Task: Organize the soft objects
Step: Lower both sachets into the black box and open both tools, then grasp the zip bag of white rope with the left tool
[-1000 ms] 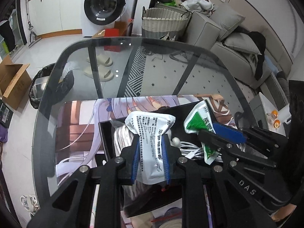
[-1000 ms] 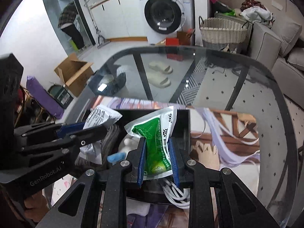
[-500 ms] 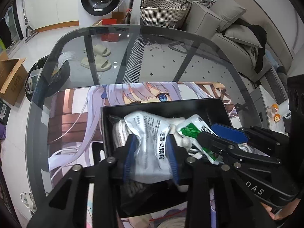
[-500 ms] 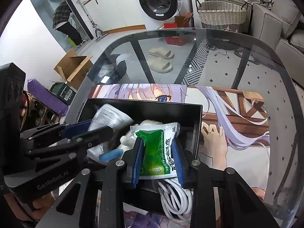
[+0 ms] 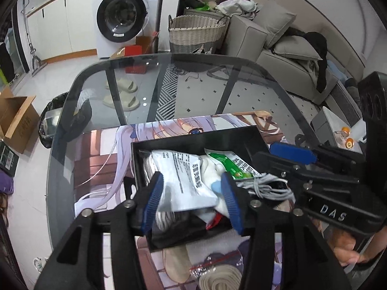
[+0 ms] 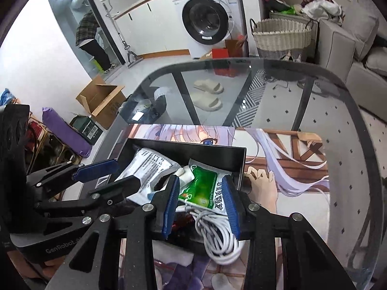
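— How many packets in the black box [image 5: 193,140]?
— Two — one white packet [image 5: 183,181], one green packet [image 6: 205,188].
— Cables?
— One coiled white cable [image 6: 217,232].
— And on the floor?
— Two slippers [image 6: 208,94], one wicker basket [image 6: 280,36], one open cardboard box [image 6: 101,101], one washing machine [image 6: 208,19].

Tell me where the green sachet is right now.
The green sachet lies in the black box, right side in the right wrist view, atop the white cable, beside the white sachet.
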### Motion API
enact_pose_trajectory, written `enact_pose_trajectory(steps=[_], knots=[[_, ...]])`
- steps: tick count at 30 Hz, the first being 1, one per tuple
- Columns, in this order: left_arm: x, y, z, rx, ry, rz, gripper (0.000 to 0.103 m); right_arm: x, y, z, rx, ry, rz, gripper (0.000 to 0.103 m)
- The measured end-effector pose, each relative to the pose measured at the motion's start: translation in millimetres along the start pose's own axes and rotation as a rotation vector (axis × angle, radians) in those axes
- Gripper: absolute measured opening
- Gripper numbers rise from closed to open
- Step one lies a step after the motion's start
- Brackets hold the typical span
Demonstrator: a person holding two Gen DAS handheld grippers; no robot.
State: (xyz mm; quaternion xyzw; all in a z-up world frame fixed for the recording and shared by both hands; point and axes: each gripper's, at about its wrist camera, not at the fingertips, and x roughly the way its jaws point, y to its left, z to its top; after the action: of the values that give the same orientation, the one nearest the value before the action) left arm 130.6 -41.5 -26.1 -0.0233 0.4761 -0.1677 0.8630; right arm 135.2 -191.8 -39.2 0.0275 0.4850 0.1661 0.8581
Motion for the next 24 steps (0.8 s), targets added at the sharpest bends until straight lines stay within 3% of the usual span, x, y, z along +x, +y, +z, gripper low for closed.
enact_pose_trajectory(steps=[10, 11, 13, 15, 19, 24], knots=[[-36.8, -15.5, -31.3, 0.082, -0.023, -0.024, 0.055, -39.4, 25.4, -26.2, -0.131, -0.040, 0.000, 0.045], [-40.1, -17.8, -38.5, 0.101, -0.018, -0.028, 0.058, -40.4, 27.7, -29.7, -0.152, -0.033, 0.002, 0.045], [-44.1, -20.3, -52.2, 0.122, -0.003, -0.043, 0.076, -40.4, 32.3, -41.0, -0.184, -0.010, 0.008, 0.048], [-44.4, -19.4, -61.9, 0.125, 0.020, -0.057, 0.081, -36.5, 32.9, -50.8, -0.199, 0.019, 0.005, 0.048], [-32.0, -25.3, -88.4, 0.140, 0.093, -0.095, 0.081, -16.3, 29.6, -72.0, -0.218, 0.099, 0.015, 0.048], [1.7, -34.8, -111.3, 0.115, 0.250, -0.153, 0.081, 7.1, 28.1, -86.4, -0.232, 0.157, -0.013, 0.048]])
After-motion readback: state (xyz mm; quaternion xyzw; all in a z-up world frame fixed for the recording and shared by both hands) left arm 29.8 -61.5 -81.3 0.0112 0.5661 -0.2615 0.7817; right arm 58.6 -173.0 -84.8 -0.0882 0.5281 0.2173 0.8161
